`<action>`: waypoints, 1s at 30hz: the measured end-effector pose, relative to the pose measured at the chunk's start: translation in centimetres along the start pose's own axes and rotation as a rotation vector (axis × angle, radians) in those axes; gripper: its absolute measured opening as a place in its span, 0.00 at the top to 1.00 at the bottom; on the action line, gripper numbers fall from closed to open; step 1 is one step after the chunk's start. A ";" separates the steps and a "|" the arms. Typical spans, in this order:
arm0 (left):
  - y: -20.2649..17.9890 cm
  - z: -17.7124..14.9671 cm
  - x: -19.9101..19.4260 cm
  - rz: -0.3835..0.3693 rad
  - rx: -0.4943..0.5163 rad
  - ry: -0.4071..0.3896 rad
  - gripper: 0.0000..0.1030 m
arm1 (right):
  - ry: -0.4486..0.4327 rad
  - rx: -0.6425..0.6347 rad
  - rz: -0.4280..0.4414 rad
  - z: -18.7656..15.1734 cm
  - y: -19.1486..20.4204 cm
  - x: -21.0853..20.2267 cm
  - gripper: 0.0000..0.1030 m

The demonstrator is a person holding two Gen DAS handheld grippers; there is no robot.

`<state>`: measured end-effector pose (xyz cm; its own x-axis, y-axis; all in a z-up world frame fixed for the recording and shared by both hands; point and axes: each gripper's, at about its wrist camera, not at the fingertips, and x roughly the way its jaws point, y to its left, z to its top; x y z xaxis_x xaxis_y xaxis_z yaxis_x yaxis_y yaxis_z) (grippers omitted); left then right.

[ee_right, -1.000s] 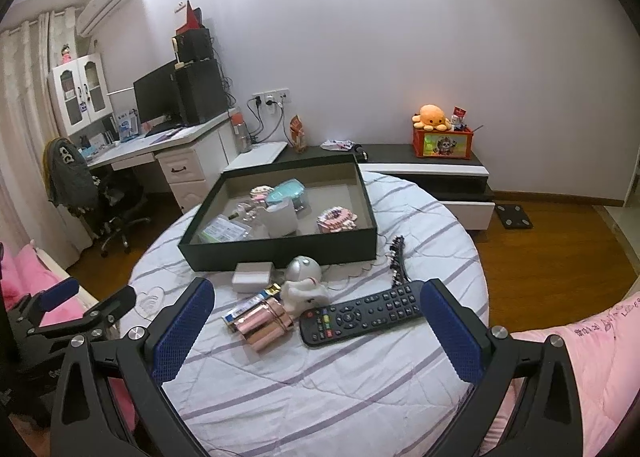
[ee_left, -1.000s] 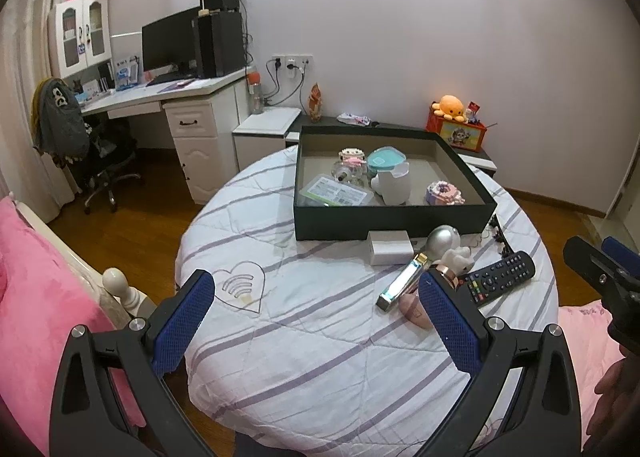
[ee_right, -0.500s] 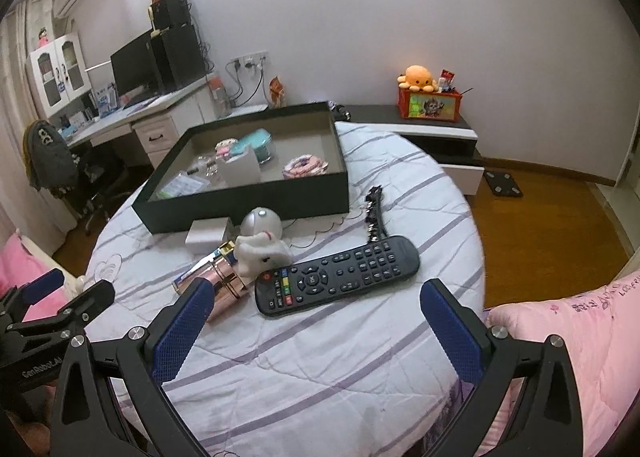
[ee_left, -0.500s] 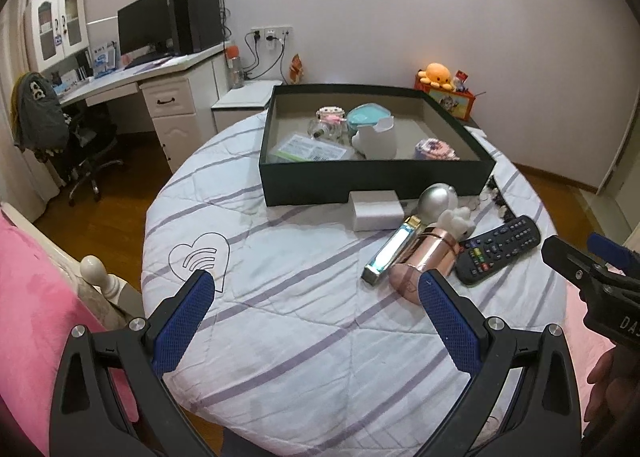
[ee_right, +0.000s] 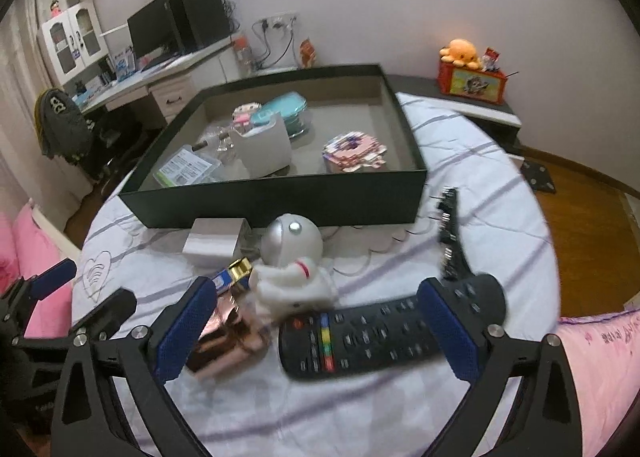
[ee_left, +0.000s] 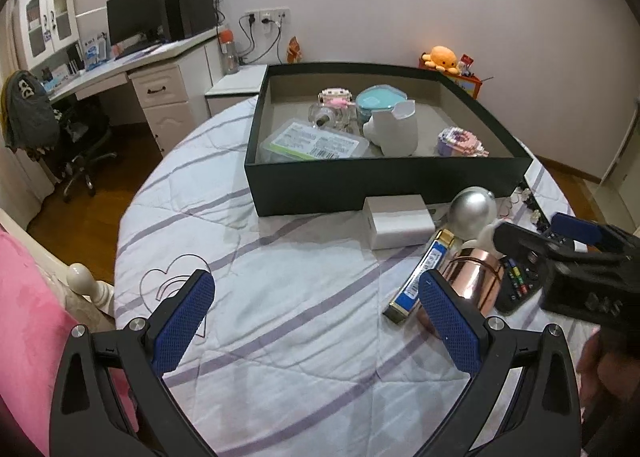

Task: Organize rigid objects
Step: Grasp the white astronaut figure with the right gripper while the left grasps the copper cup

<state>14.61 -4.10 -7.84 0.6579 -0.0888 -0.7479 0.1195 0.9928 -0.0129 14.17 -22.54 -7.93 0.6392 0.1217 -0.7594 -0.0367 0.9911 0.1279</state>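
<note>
A black open box stands on the round table and holds several items. In front of it lie a white charger block, a blue and gold bar, a rose-gold cup on its side, an astronaut figure and a black remote. My right gripper is open, low over the remote and astronaut. My left gripper is open above bare cloth, its right finger beside the cup.
A black beaded strip lies right of the astronaut. The table wears a white striped quilt. A pink bed is at the left, a desk with a monitor behind, a low cabinet with an orange toy at the back right.
Both grippers have moved forward and down toward the table. The right gripper now hangs close over the remote and astronaut and has entered the left wrist view further.
</note>
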 end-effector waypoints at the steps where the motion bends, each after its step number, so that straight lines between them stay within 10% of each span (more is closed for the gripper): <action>1: 0.0 -0.1 0.3 0.000 0.001 0.005 0.00 | 0.017 0.000 0.010 0.3 -0.1 0.8 0.06; 12: 0.4 -0.9 1.6 -0.015 0.002 0.041 0.00 | 0.096 -0.030 0.123 1.2 0.2 5.1 0.48; 30: -6.7 -0.7 0.5 -0.143 0.168 -0.022 0.00 | -0.004 0.020 0.154 0.5 -2.7 0.3 0.56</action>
<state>13.64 -10.74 -8.63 0.6410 -0.2312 -0.7319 0.3338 0.9426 -0.0055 14.86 -25.25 -8.15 0.6301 0.2714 -0.7275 -0.1189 0.9596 0.2550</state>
